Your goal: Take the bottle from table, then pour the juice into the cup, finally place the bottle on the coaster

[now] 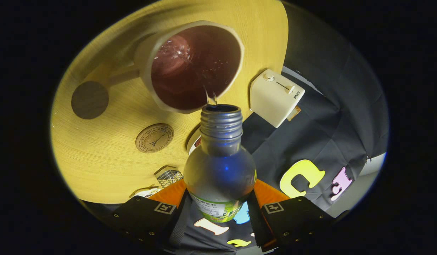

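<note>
A clear plastic bottle (220, 166) with a green label and no cap sits between my two fingers, and my gripper (220, 198) is shut on its body. The bottle is tipped forward, its threaded mouth just short of the rim of a cream cup (190, 67). A thin stream runs from the mouth into the cup, which holds dark reddish juice with bubbles on top. A round cork coaster (154, 138) with a stamped emblem lies on the wooden table (97, 170), to the left of the bottle's neck. The cup's handle points left.
A dark round coaster (89, 100) lies left of the cup by its handle. A cream toaster (275, 97) stands at the table's right edge. A small wire rack (168, 176) sits near my left finger. A white object (193, 141) peeks out behind the bottle.
</note>
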{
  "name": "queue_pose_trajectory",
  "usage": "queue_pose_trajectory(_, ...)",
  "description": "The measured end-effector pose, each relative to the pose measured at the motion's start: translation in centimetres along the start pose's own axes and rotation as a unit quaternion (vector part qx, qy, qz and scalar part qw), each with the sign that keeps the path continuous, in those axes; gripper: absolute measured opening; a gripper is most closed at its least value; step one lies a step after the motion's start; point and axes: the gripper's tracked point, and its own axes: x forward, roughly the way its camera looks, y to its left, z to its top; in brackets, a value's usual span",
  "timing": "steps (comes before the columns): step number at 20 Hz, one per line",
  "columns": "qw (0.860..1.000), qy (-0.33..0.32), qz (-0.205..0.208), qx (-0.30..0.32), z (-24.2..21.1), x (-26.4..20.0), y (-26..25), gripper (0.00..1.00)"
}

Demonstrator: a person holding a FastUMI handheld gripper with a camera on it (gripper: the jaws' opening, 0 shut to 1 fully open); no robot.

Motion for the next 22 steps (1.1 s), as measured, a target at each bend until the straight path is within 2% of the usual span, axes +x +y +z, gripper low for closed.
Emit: queue_pose_trajectory(22, 1.0, 0.003, 0.004, -0.023, 0.49, -0.28, -0.13, 0.75)
